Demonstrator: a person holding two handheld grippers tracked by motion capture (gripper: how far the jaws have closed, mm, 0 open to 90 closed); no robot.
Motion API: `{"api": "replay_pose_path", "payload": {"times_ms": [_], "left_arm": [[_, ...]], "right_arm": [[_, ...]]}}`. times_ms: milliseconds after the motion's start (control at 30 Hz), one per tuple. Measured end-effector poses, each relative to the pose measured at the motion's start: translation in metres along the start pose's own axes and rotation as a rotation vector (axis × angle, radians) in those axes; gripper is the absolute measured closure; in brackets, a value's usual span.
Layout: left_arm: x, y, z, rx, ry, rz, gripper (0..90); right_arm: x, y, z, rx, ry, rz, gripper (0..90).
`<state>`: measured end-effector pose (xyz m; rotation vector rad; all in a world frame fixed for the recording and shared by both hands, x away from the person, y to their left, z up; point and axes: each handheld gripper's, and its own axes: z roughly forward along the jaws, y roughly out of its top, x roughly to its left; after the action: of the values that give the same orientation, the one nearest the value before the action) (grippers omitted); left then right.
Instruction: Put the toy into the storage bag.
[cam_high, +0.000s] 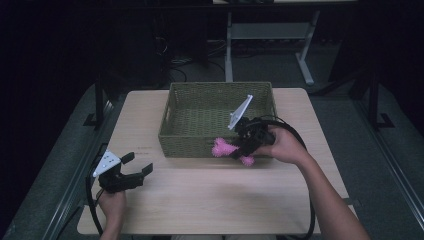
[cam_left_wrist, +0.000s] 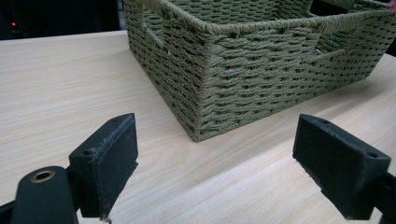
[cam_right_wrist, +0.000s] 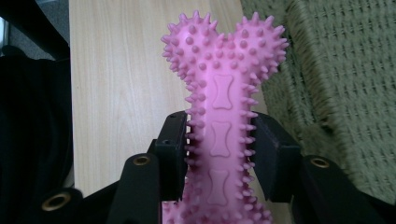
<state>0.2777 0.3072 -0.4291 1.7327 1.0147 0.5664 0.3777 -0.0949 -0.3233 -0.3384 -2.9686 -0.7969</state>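
Pink and spiked, the bone toy sits squeezed at its shaft between the right gripper's jaws, one knobbed end sticking out past their tips. Just beyond those tips and to one side stands the basket, its front wall close by. Picking up looks done; lifting over the rim and letting go inside seem left. Off to the side, the left gripper has its jaws wide apart with nothing between them, bare table ahead.
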Motion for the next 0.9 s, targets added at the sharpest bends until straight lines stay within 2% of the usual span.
{"api": "replay_pose_path", "payload": {"times_ms": [200,600,900], "left_arm": [[0.0,0.0,-0.001,0.002,0.002,0.001,13.6],[0.0,0.0,0.0,-0.002,-0.002,-0.004,13.6],[0.0,0.0,0.0,0.0,-0.001,-0.002,13.6]], "right_arm": [[-0.01,0.007,-0.011,-0.009,-0.003,0.005,57.6],[-0.025,0.015,-0.018,0.017,-0.015,0.011,57.6],[-0.039,0.023,-0.029,-0.006,-0.012,0.024,57.6]]}}
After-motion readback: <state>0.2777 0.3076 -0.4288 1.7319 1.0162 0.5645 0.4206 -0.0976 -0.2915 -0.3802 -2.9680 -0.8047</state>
